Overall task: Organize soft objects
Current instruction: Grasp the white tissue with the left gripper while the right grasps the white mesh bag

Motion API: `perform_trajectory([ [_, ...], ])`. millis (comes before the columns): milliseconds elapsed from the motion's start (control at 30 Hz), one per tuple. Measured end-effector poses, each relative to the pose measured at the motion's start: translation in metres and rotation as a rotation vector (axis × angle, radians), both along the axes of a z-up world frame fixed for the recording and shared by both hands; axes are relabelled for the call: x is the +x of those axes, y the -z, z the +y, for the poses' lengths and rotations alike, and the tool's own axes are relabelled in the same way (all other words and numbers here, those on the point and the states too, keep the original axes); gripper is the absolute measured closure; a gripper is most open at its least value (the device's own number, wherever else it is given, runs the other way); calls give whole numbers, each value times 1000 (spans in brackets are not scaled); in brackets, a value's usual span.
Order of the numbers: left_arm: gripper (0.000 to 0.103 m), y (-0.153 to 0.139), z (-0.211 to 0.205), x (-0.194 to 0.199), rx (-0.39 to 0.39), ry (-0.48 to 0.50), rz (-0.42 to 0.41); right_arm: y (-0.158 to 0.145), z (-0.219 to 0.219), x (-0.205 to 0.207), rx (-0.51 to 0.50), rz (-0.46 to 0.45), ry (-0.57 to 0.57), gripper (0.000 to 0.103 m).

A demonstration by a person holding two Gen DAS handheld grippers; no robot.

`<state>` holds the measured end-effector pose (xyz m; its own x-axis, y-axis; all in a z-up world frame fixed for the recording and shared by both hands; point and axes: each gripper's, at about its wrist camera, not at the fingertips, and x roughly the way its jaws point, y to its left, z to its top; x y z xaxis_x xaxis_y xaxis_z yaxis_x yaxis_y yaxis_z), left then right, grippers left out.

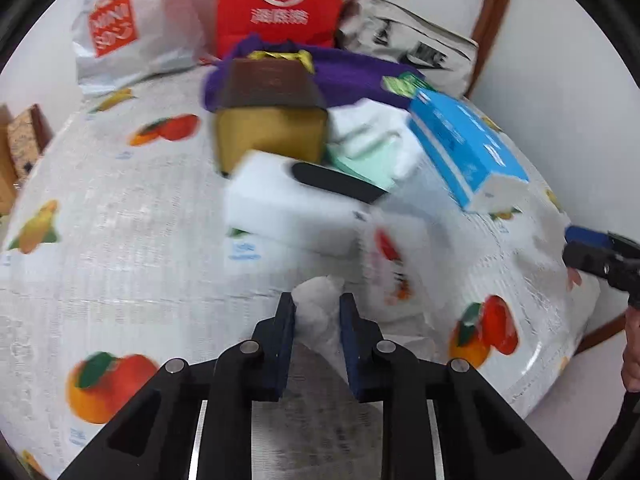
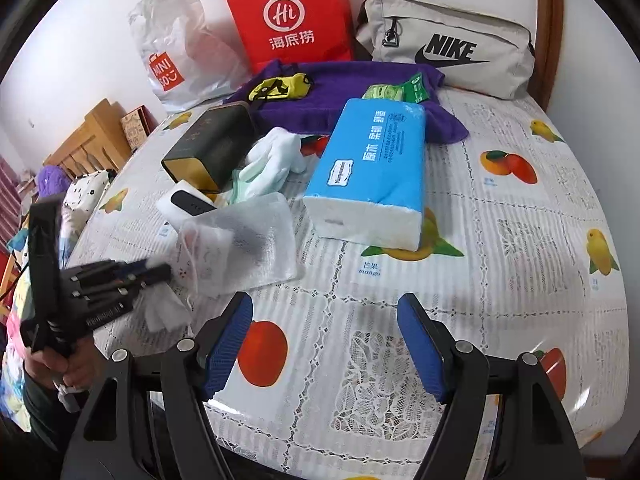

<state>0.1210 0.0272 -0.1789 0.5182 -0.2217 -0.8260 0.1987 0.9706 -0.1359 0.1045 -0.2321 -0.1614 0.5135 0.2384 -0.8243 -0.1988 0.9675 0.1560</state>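
Left gripper (image 1: 318,306), bottom centre of the left wrist view, jaws narrow, pads pinching a crumpled white tissue-like sheet (image 1: 320,300) that bunches up between the blue pads. In the right wrist view the same gripper sits at left edge, with a white mesh pouch with faint print (image 2: 240,240) just beyond its tip and thin white sheet trailing beneath; cannot tell whether pinched piece belongs to the pouch or is separate.

Right gripper (image 2: 324,344) lower centre, jaws wide, nothing between them, only the counter's fruit-print lace cloth (image 2: 520,240) below. The pouch lies up-left of the right gripper, near; the left gripper is at it, so the left hand is nearer.

Other soft things further up frame: blue plastic tissue pack (image 2: 372,168), long axis running from lower centre toward upper right, straight ahead of the right gripper, apart from it; pale green-white crumpled cloth (image 2: 264,164) left of the pack; purple towel (image 2: 344,92) behind, with a yellow-black item on it. Dark box with gold ends (image 2: 212,144) and white power bank (image 2: 188,202) at centre left.

Counter pushed against a white wall; red paper bag (image 2: 292,16), white plastic shopping bag (image 2: 180,44) and grey zip pouch (image 2: 448,48) along the back. Left view motion-blurred.
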Motion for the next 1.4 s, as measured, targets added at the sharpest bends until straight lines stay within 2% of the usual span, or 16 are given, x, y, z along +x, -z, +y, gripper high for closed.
perform_trajectory([
  [100, 82, -4, 19, 2, 44, -54, -3, 5, 4, 1, 0, 8, -14, 29],
  [200, 81, 5, 30, 5, 102, -100, 7, 11, 12, 6, 4, 20, -25, 29],
  [433, 73, 9, 31, 6, 50, -112, -41, 32, 46, 23, 12, 38, -114, 29],
  [567, 53, 10, 32, 9, -18, -79, -31, 41, 64, 35, 10, 43, -146, 28],
  [667, 51, 10, 25, 7, 11, -57, -36, 46, 72, 44, 11, 52, -156, 26],
  [767, 44, 11, 20, 6, 22, -54, -45, 52, 80, 52, 5, 54, -169, 22],
  [900, 43, 11, 17, 5, 49, -49, -50, 55, 91, 55, -58, 2, -174, 22],
  [933, 43, 11, 17, 5, 47, -51, -50, 56, 92, 54, -73, -7, -180, 24],
  [1000, 43, 11, 19, 5, 30, -59, -46, 57, 96, 51, -129, -36, -189, 40],
  [1067, 43, 10, 23, 6, 2, -67, -41, 56, 96, 48, -164, -57, -192, 69],
  [1133, 43, 10, 26, 6, -22, -74, -36, 52, 90, 47, -134, -44, -195, 92],
  [1233, 43, 9, 31, 5, -54, -89, -27, 49, 82, 43, -102, -41, -190, 96],
  [1400, 43, 7, 36, 2, -83, -108, -5, 38, 70, 24, -94, -57, -176, 96],
])
